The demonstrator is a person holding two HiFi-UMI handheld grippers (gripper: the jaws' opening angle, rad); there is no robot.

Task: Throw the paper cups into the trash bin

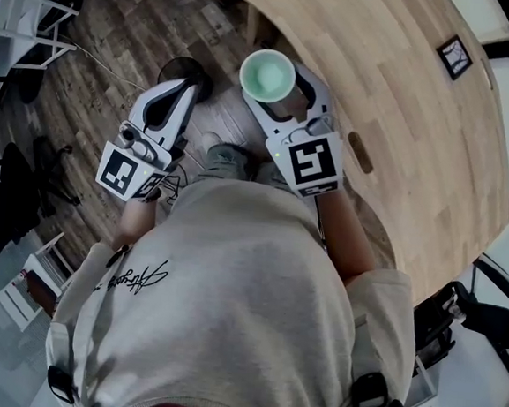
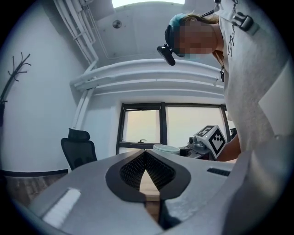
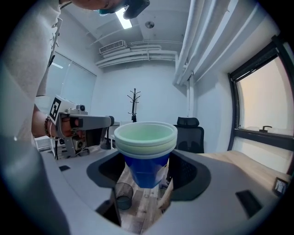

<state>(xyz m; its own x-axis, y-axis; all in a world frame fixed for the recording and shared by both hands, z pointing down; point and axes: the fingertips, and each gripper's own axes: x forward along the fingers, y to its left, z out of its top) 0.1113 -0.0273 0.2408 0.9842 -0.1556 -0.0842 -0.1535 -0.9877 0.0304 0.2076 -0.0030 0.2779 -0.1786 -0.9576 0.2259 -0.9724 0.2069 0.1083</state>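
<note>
Gripping the stack of blue, green-lined paper cups (image 3: pixel 145 134), the right tongs (image 3: pixel 147 174) held it mouth-up; the dark round trash bin (image 3: pixel 123 196) stood below and left of the cups, nearer the closed, empty left tongs (image 2: pixel 146 160).

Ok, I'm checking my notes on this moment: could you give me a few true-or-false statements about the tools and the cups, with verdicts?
1. The right tool is shut on the paper cups. True.
2. The left tool holds a cup as well. False: its jaws are together with nothing between them.
3. The paper cups rest on the wooden table. False: they are held in the air, off the table.
4. The paper cups are nested one in another, mouths upward. True.
</note>
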